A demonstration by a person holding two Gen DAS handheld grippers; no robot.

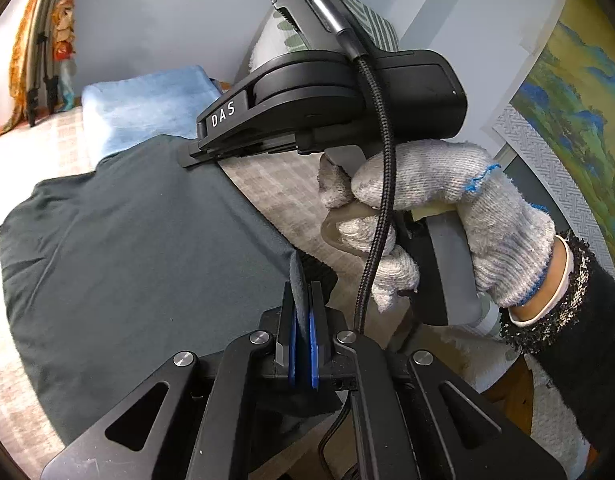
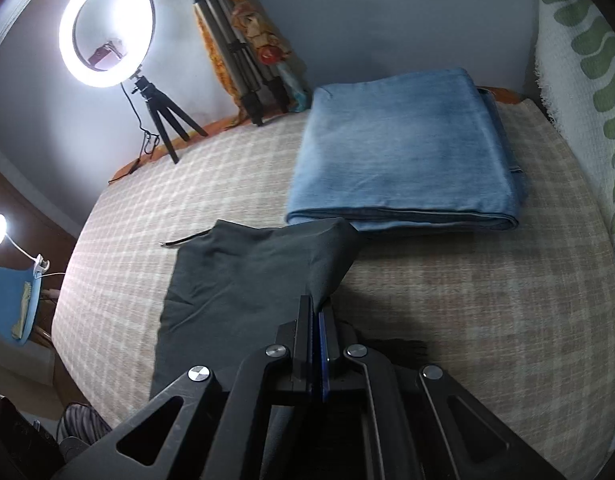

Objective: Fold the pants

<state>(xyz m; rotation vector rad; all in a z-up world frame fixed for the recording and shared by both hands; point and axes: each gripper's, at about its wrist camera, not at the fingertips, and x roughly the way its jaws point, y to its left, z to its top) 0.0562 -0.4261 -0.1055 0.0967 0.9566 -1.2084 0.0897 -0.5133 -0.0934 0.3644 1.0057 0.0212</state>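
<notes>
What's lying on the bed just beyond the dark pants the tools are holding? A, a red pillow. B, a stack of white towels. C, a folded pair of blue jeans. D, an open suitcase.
C: the right wrist view shows folded blue jeans on the checked bed cover, just past the far edge of the dark pants.
</notes>
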